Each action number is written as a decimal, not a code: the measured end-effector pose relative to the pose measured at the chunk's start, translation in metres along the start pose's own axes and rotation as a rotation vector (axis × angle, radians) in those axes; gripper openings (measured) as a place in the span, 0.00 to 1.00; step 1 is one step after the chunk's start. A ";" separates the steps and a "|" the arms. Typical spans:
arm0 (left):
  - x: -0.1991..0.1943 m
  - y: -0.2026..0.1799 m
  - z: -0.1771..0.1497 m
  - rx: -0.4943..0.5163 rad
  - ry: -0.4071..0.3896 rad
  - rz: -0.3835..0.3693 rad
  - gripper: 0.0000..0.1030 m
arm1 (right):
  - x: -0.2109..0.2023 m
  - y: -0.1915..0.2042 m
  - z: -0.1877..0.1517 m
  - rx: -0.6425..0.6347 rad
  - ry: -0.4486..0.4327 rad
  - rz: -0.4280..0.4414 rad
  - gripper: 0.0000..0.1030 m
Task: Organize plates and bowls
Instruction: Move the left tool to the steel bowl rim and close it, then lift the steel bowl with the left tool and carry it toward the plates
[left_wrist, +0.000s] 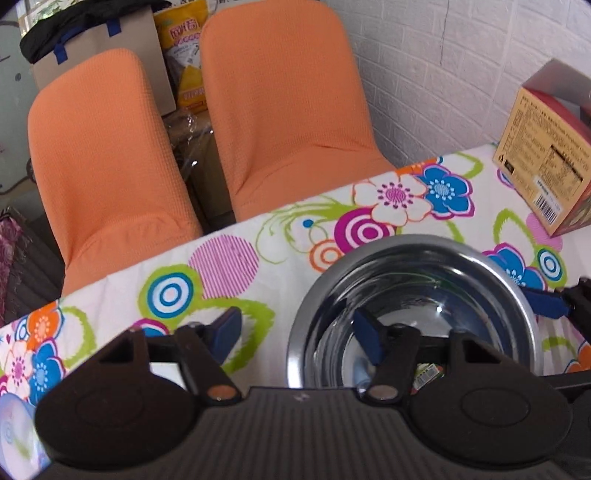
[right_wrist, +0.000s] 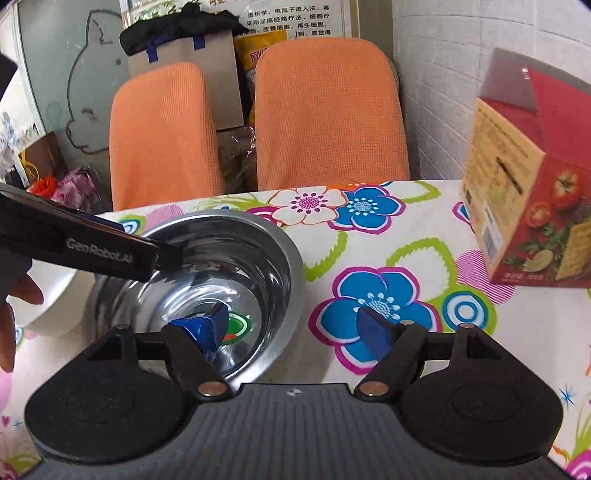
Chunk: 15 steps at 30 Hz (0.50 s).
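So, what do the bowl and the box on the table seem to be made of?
The bowl looks like polished steel: its inside mirrors the room and the blue gripper pads. The box seems to be printed cardboard with a slightly glossy finish: flat folded faces, sharp edges, a tomato picture and small text.

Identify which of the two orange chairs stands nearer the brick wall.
The taller-looking orange chair on the right stands beside the white brick wall; the other chair sits farther left.
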<state>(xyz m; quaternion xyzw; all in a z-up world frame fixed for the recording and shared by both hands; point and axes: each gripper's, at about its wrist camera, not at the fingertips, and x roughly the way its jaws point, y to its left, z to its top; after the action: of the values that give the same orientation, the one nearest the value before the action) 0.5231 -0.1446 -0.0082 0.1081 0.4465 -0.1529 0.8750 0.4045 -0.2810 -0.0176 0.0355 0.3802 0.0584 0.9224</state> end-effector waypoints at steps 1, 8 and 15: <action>0.002 -0.002 -0.001 0.005 0.005 -0.008 0.61 | 0.005 0.003 0.000 -0.011 0.007 -0.001 0.62; 0.004 -0.013 -0.002 0.037 -0.005 -0.014 0.61 | 0.008 0.012 -0.005 -0.081 -0.032 -0.010 0.63; 0.002 -0.013 -0.004 -0.004 0.007 -0.042 0.46 | 0.007 0.015 -0.005 -0.085 -0.029 -0.001 0.64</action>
<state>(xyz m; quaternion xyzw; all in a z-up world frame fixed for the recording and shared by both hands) 0.5166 -0.1562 -0.0129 0.0973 0.4522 -0.1701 0.8701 0.4043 -0.2653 -0.0243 -0.0029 0.3638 0.0734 0.9286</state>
